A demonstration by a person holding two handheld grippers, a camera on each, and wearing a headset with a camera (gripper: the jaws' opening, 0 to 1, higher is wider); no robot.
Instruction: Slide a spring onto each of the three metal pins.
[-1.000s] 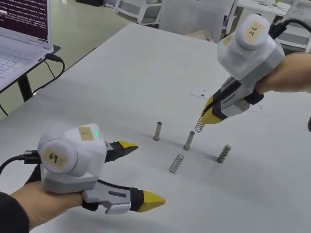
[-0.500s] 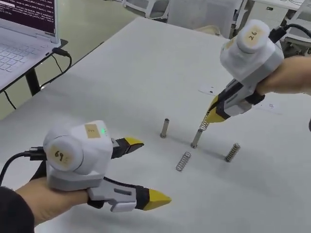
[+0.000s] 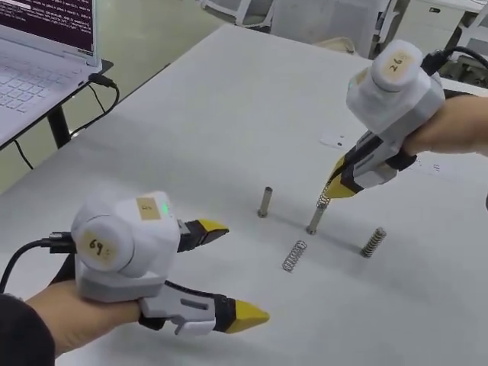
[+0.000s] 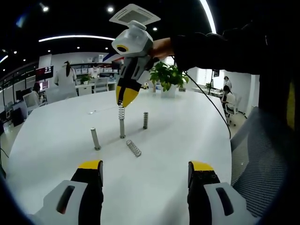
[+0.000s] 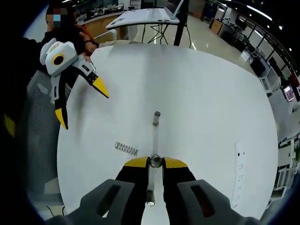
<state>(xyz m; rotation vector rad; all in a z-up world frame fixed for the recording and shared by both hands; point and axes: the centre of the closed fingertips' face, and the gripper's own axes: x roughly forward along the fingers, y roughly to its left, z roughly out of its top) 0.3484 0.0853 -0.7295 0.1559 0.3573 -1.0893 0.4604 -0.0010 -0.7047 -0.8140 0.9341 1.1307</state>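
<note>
Three pins stand on the white table (image 3: 191, 114). The left pin (image 3: 264, 202) (image 4: 95, 138) (image 5: 156, 118) is bare. My right gripper (image 3: 335, 191) (image 4: 125, 97) (image 5: 155, 162) is shut on a spring (image 3: 324, 200) (image 4: 121, 111), whose lower end meets the top of the middle pin (image 3: 314, 221) (image 4: 122, 128). A second spring (image 3: 372, 242) (image 4: 145, 120) stands upright at the right pin's place. A third spring (image 3: 294, 255) (image 4: 133, 147) (image 5: 126, 148) lies loose on the table in front of the pins. My left gripper (image 3: 232, 271) (image 4: 145, 166) is open near the front left, holding nothing.
A laptop (image 3: 38, 46) sits on a side stand at the far left, with a cable hanging from it. A small paper label (image 3: 335, 141) lies behind the pins. Chairs stand beyond the table's far edge. A potted plant (image 4: 168, 75) is at the far end in the left gripper view.
The right gripper has come down with its spring, from above and beside the middle pin to right over the pin's top. The left gripper has hardly moved; the head camera shifted.
</note>
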